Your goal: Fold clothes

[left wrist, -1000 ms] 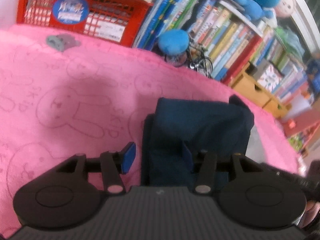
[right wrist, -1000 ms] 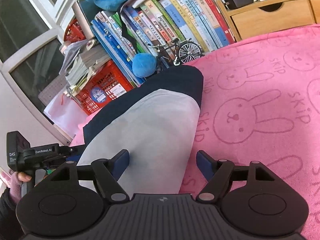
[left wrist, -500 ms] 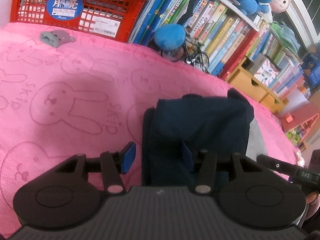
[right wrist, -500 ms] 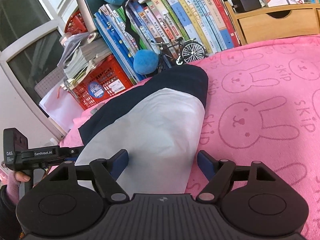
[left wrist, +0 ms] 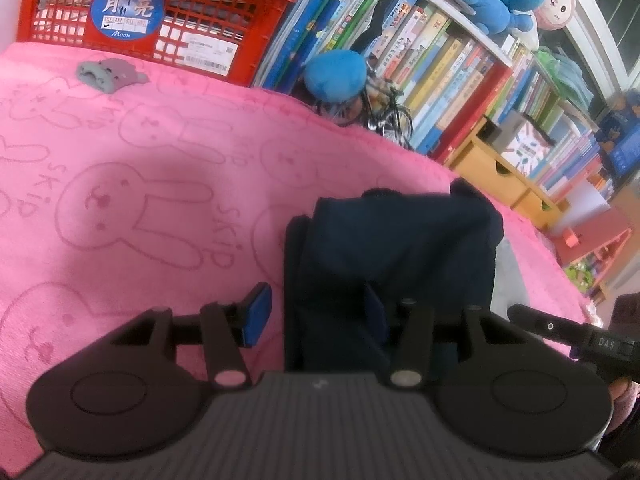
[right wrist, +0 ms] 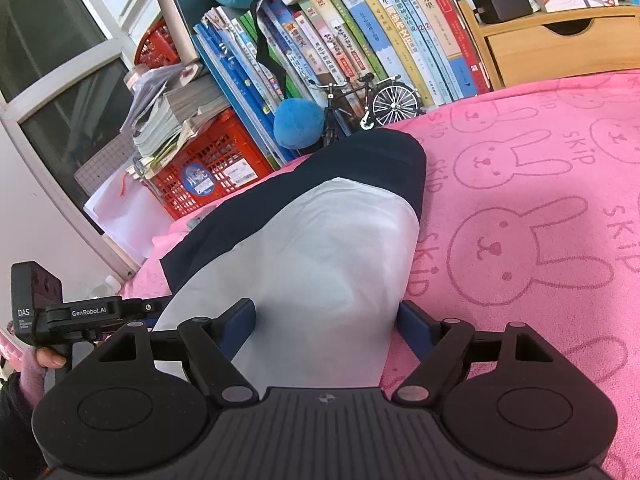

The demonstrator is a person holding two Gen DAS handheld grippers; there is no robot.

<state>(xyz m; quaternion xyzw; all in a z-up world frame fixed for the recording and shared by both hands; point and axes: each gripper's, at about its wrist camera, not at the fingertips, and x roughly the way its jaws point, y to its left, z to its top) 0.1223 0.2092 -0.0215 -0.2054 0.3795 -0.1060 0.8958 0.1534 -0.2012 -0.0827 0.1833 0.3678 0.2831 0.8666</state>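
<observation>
A folded garment lies on the pink bunny-print towel (left wrist: 140,200). From the left wrist view it shows as a navy bundle (left wrist: 400,248). In the right wrist view its top is pale grey-white (right wrist: 328,264) with a navy band (right wrist: 360,160) at the far end. My left gripper (left wrist: 316,312) is open at the bundle's near left corner. One pad (left wrist: 256,314) is clear of the cloth and the other is over the navy fabric. My right gripper (right wrist: 326,320) is open and its jaws are opening, with the pale near end between them.
Along the towel's far edge stand a red crate (left wrist: 160,12), leaning books (left wrist: 440,72), a blue plush ball (left wrist: 336,76), a toy bicycle (right wrist: 376,104) and a wooden drawer unit (right wrist: 560,48). A small grey item (left wrist: 108,74) lies on the towel. A hand (right wrist: 44,360) holds the other gripper's handle.
The right gripper's jaws have spread a little wider around the pale cloth. Neither hand has visibly shifted, and the garment lies as before.
</observation>
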